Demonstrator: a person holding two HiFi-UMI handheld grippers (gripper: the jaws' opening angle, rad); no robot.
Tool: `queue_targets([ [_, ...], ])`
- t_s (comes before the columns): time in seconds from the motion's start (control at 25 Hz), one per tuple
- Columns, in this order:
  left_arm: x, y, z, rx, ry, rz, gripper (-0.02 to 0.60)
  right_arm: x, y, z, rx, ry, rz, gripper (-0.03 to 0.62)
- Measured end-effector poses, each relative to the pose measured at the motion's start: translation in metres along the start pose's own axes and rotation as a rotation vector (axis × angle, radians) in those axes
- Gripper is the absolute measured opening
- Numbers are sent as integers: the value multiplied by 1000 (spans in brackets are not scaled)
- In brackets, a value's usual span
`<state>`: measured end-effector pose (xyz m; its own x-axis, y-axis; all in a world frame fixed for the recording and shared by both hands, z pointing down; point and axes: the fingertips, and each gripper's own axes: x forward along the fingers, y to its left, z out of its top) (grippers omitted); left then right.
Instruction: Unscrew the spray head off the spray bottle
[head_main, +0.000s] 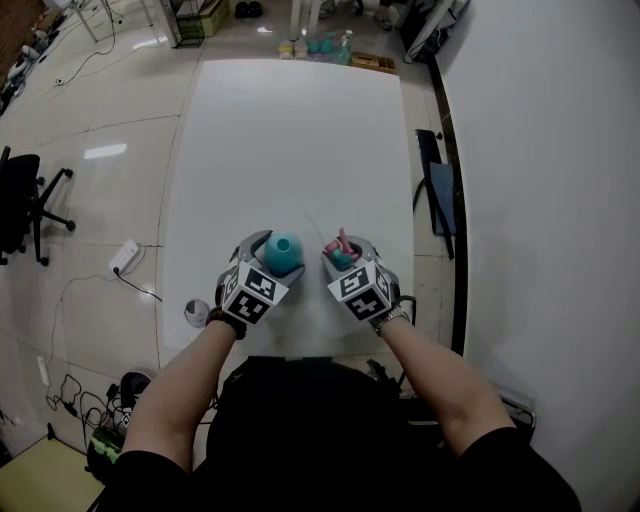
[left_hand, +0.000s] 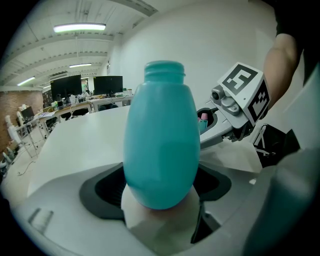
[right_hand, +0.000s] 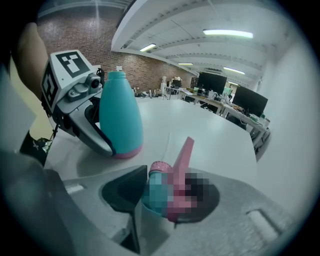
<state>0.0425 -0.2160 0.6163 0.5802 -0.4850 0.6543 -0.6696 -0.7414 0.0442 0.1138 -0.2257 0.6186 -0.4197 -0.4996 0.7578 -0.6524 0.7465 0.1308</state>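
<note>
A teal spray bottle (head_main: 283, 252) stands upright near the front of the white table (head_main: 300, 130), and my left gripper (head_main: 277, 254) is shut on its body. In the left gripper view the bottle (left_hand: 162, 145) fills the space between the pads, and its neck is bare and open. The pink and teal spray head (head_main: 341, 248) is off the bottle, just to its right, with my right gripper (head_main: 346, 255) shut on it. In the right gripper view the head (right_hand: 172, 185) sits between the pads with its pink trigger pointing away. A thin tube (head_main: 308, 218) shows beyond it.
A black chair (head_main: 25, 205) stands on the floor at the left. Another dark chair (head_main: 435, 190) stands by the table's right edge. Several bottles and a box (head_main: 325, 45) are past the table's far end. A power strip (head_main: 125, 257) and cables lie on the floor.
</note>
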Motion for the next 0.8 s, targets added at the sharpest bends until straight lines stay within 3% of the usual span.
queue_targets([
  [0.8, -11, 0, 2, 18, -11, 30, 448, -15, -13, 0, 147, -50, 16, 283],
])
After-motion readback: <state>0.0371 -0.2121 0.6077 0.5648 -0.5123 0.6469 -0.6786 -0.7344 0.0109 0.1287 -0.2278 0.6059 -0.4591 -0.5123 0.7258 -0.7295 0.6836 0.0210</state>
